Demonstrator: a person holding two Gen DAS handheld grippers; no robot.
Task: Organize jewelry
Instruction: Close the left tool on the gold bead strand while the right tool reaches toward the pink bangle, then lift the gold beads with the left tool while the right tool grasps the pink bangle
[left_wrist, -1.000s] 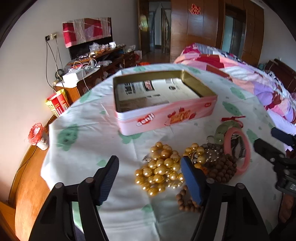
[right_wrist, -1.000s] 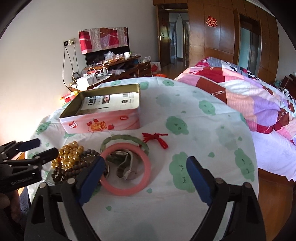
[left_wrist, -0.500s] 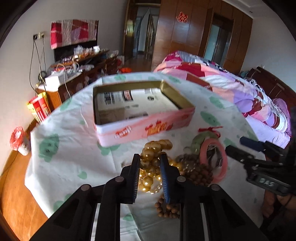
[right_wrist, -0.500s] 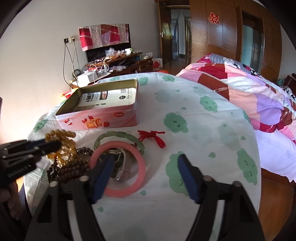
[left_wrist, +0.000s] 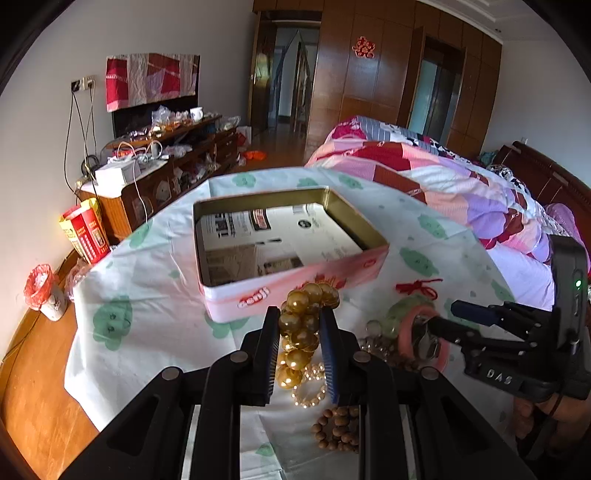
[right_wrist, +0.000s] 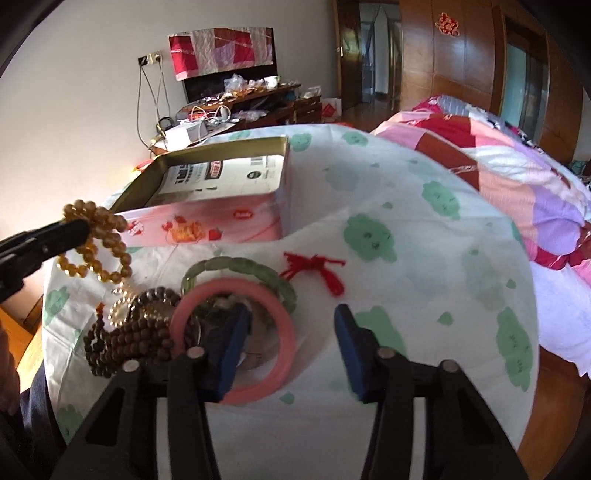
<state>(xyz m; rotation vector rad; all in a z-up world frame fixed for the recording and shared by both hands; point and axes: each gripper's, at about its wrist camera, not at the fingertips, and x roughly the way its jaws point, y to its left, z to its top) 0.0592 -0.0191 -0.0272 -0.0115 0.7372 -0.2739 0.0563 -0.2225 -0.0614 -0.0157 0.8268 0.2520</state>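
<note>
The left tongs (left_wrist: 299, 350) are clamped on a strand of large amber beads (left_wrist: 303, 325), holding it clear of the worktop (left_wrist: 147, 332), which is draped in a white cloth printed with green clouds. In the right wrist view the same strand (right_wrist: 98, 240) dangles in loops from the black fingertips (right_wrist: 70, 230) at the left, just in front of the near wall of an open pink biscuit tin (right_wrist: 207, 225). The tin (left_wrist: 295, 280), gold inside and lined with a printed sheet, sits beyond the tongs toward the far side of the cloth.

The right tongs (right_wrist: 291, 350) stand apart, their left blue pad (right_wrist: 234, 350) inside the ring of a pink bangle (right_wrist: 284, 332) and the right pad outside it; whether either pad touches the bangle cannot be told. A green jade bracelet (right_wrist: 236, 264) lies just behind the bangle, partly under it, with a red tassel knot (right_wrist: 317, 269) to its right. Left of the bangle sits a heap of dark wooden prayer beads (right_wrist: 129, 339) with a small pale pearl bracelet (right_wrist: 120, 314) lying against it.

A quilted patchwork bed (left_wrist: 461, 184) runs along the right of the room, and a cluttered wooden sideboard (left_wrist: 166, 166) stands against the far left wall.
</note>
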